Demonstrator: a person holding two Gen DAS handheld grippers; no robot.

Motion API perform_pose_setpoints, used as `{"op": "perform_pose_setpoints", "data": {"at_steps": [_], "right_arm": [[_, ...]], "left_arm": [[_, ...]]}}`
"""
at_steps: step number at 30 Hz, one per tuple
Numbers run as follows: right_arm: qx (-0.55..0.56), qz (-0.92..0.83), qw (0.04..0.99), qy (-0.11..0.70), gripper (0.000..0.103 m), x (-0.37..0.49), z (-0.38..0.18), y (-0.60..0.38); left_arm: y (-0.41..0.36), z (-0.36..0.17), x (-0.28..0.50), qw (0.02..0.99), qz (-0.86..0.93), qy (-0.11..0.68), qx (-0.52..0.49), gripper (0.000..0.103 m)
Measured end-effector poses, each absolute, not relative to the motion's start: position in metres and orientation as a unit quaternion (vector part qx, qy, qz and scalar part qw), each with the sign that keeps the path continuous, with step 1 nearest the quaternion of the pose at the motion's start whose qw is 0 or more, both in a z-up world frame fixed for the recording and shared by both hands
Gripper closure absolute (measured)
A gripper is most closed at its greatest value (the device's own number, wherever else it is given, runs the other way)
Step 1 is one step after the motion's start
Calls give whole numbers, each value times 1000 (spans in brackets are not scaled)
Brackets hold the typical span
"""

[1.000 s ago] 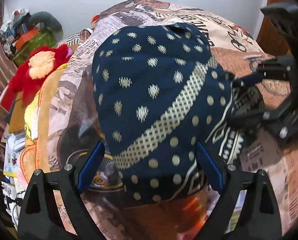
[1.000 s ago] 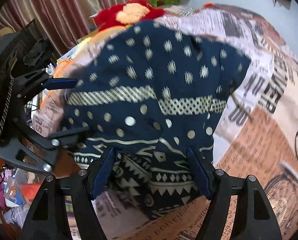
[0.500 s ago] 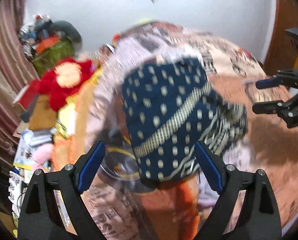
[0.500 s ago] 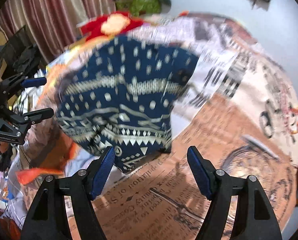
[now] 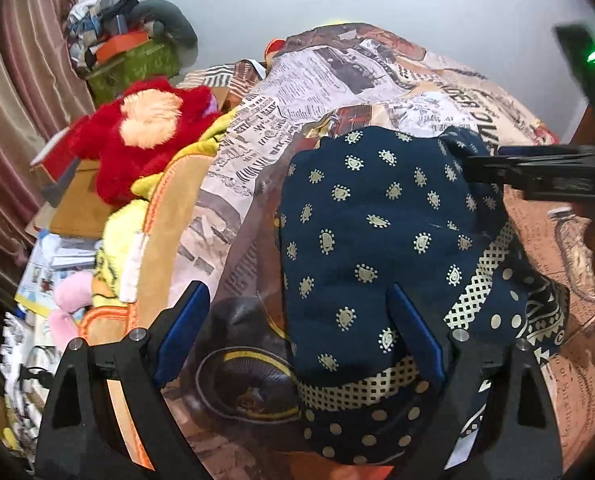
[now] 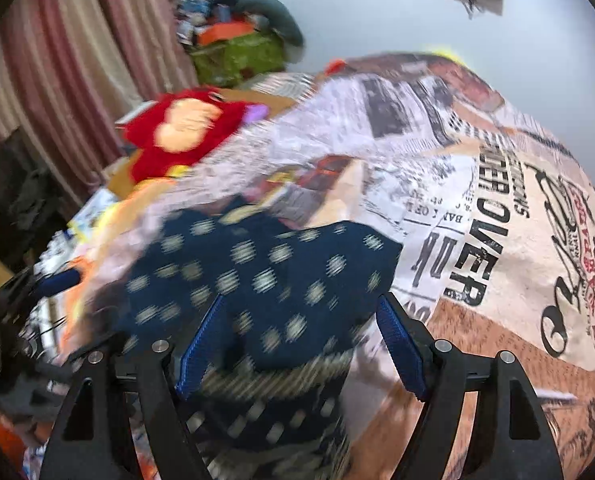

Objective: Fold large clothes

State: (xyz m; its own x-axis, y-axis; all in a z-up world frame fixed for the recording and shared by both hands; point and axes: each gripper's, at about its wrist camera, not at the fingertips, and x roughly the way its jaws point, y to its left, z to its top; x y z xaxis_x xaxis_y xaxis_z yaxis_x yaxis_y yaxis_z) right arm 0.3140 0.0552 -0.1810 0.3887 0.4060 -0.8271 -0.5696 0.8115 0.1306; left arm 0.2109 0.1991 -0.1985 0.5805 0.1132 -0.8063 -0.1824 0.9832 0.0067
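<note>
1. We see one navy garment (image 5: 377, 220) with gold dots, lying folded over on the printed bedspread (image 5: 317, 76), in front of both claws.
2. Our left claw (image 5: 297, 332) stands wide open above the garment's near edge, gripping nothing.
3. Our right claw (image 6: 297, 340) is also open; cloth shows between its fingers, but the pads do not press it.
4. We judge the cloth light, soft and floppy; it will sag and slide, not hold a crease.
5. We would pinch it at two corners of an edge, taking every layer.
6. Count: one garment, two claws, one red plush toy (image 5: 137, 136).
</note>
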Motion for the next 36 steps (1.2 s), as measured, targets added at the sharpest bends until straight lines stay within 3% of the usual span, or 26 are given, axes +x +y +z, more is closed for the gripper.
{"op": "perform_pose_setpoints", "data": {"at_steps": [4, 9, 16, 28, 31, 34, 36], "right_arm": [[-73, 264, 837, 473, 28, 338, -193, 35], [-104, 230, 872, 418, 28, 312, -158, 8], [-128, 264, 911, 289, 27, 199, -72, -12], [-13, 286, 945, 158, 26, 48, 19, -61], [2, 291, 946, 144, 23, 30, 27, -68], [15, 286, 950, 124, 14, 11, 32, -76], [15, 282, 953, 112, 9, 0, 34, -79]], "left_arm": [[208, -192, 204, 892, 81, 439, -62, 11], [209, -160, 184, 906, 79, 404, -103, 12], [180, -80, 132, 941, 84, 309, -112, 12], [108, 6, 7, 984, 97, 146, -37, 11], [97, 13, -14, 986, 108, 124, -22, 11], [92, 18, -27, 987, 111, 114, -22, 11], [90, 20, -33, 987, 110, 111, -29, 6]]}}
